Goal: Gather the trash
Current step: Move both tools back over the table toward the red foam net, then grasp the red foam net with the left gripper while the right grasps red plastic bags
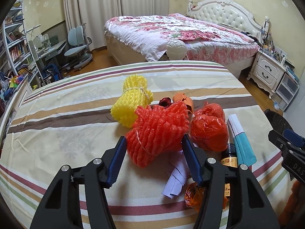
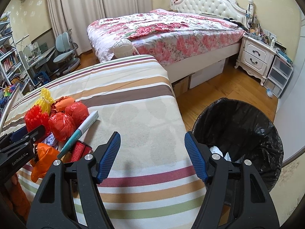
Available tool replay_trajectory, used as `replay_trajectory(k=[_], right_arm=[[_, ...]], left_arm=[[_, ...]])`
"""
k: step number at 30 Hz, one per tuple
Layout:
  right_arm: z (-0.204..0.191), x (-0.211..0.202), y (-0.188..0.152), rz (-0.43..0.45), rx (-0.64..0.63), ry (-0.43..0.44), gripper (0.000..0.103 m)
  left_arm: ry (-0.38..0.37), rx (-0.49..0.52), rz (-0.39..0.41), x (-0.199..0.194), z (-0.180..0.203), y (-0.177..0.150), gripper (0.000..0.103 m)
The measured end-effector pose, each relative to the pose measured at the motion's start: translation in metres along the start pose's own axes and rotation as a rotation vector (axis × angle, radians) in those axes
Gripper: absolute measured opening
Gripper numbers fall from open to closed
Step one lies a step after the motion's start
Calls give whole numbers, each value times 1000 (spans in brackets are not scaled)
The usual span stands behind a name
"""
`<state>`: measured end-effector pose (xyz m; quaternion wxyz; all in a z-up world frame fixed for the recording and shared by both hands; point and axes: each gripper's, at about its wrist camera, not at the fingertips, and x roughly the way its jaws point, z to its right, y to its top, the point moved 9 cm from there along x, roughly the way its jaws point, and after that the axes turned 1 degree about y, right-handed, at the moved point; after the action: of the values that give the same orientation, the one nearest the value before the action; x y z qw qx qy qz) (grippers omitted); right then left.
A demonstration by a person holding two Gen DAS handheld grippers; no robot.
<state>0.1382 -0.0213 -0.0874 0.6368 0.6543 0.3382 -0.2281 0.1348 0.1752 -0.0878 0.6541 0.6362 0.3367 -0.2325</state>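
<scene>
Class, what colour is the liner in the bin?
Black; the liner shows best in the right wrist view.

You can read "GenRobot.AI" in white on the black body of the left gripper [image 2: 21, 143], seen from the right wrist. On the right gripper [image 1: 286, 145], only "DAS" shows. Brown bottle [image 1: 228, 162] label is too small to read.

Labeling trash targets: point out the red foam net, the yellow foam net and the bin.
red foam net [image 1: 158, 131], left wrist view, middle of the bundle
yellow foam net [image 1: 131, 99], left wrist view, tied middle
bin [image 2: 247, 126], right wrist view, black liner's inner wall
</scene>
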Motion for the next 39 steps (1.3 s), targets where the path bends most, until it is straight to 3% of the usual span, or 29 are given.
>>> replay_trajectory(k=[15, 28, 39], right_arm=[[-26, -10, 9, 25, -38, 23, 68], [-89, -13, 20, 26, -135, 110, 68], [-132, 0, 10, -25, -224, 141, 63]], left_arm=[[-21, -49, 14, -25, -23, -6, 54], [112, -121, 10, -29, -93, -18, 54], [149, -182, 0, -27, -131, -26, 54]])
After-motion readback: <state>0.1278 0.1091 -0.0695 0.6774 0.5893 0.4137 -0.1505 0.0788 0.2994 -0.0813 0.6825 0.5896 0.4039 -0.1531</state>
